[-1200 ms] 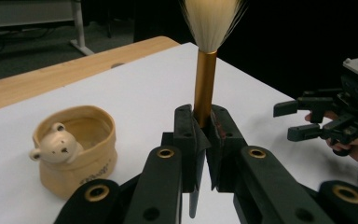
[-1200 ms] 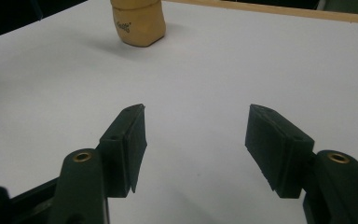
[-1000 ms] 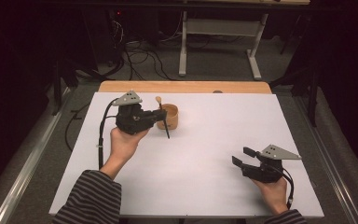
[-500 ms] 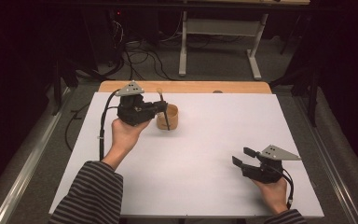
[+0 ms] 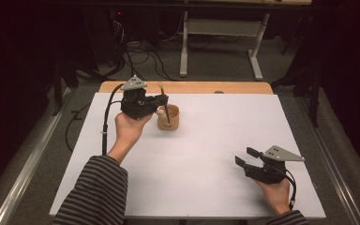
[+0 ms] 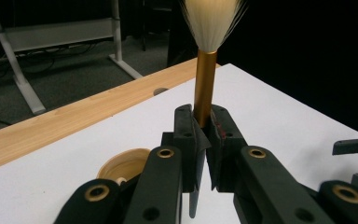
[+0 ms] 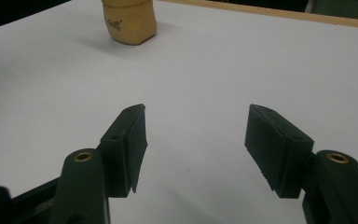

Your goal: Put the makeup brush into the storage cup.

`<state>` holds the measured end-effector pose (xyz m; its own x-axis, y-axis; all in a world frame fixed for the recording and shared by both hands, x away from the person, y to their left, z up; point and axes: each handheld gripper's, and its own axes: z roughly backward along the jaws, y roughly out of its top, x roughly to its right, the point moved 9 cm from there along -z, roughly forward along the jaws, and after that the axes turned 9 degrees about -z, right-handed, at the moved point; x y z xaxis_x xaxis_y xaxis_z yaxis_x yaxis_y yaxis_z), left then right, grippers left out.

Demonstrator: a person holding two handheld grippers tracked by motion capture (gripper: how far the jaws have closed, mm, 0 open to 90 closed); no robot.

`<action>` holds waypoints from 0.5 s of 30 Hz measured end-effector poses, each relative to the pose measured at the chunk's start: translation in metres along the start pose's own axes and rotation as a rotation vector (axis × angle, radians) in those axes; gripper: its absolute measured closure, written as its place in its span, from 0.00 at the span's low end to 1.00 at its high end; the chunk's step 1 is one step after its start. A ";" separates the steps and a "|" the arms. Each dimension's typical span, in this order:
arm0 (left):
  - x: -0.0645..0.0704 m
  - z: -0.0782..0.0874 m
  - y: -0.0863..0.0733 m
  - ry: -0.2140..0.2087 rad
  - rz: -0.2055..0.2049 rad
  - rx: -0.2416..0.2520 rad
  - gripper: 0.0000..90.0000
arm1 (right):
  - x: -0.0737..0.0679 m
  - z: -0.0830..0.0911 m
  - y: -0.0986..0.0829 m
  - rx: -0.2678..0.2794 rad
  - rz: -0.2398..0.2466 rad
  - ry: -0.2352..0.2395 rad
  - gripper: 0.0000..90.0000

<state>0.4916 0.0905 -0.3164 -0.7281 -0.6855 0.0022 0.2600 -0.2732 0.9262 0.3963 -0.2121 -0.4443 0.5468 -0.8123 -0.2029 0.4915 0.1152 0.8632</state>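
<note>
2 grippers over a white table (image 5: 206, 178) in a dark room: left gripper (image 6: 204, 135) clamps a brush (image 6: 204, 84), right gripper (image 7: 196, 140) gapes.

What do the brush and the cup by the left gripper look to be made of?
Brush: a smooth gold-toned sleeve with a soft sheen, probably metal, topped by pale bristles with dark tips; natural hair or synthetic, I cannot tell. It is clamped in the left gripper. Cup: matte tan, slightly uneven walls, likely wood or unglazed ceramic.
</note>
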 end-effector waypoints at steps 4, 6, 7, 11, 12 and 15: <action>-0.006 -0.004 0.003 0.021 -0.004 -0.004 0.93 | 0.000 -0.001 -0.001 -0.006 0.005 0.000 0.45; -0.009 -0.007 0.003 0.032 0.005 -0.003 0.93 | 0.000 -0.001 -0.001 -0.004 0.007 -0.003 0.45; -0.010 -0.009 0.003 0.035 0.008 -0.004 0.93 | -0.001 0.000 0.000 -0.002 0.006 -0.003 0.45; -0.014 -0.017 0.002 0.055 0.012 -0.011 0.93 | -0.001 -0.001 -0.001 -0.005 0.011 -0.008 0.45; -0.015 -0.018 0.002 0.059 0.014 -0.012 0.93 | -0.001 -0.001 -0.001 -0.006 0.017 -0.007 0.45; -0.020 -0.023 -0.001 0.084 0.008 -0.027 0.93 | -0.002 0.000 -0.001 0.000 0.008 -0.005 0.45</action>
<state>0.5202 0.0888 -0.3261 -0.6707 -0.7413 -0.0235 0.2830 -0.2851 0.9158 0.3949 -0.2100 -0.4445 0.5477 -0.8139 -0.1938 0.4872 0.1219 0.8647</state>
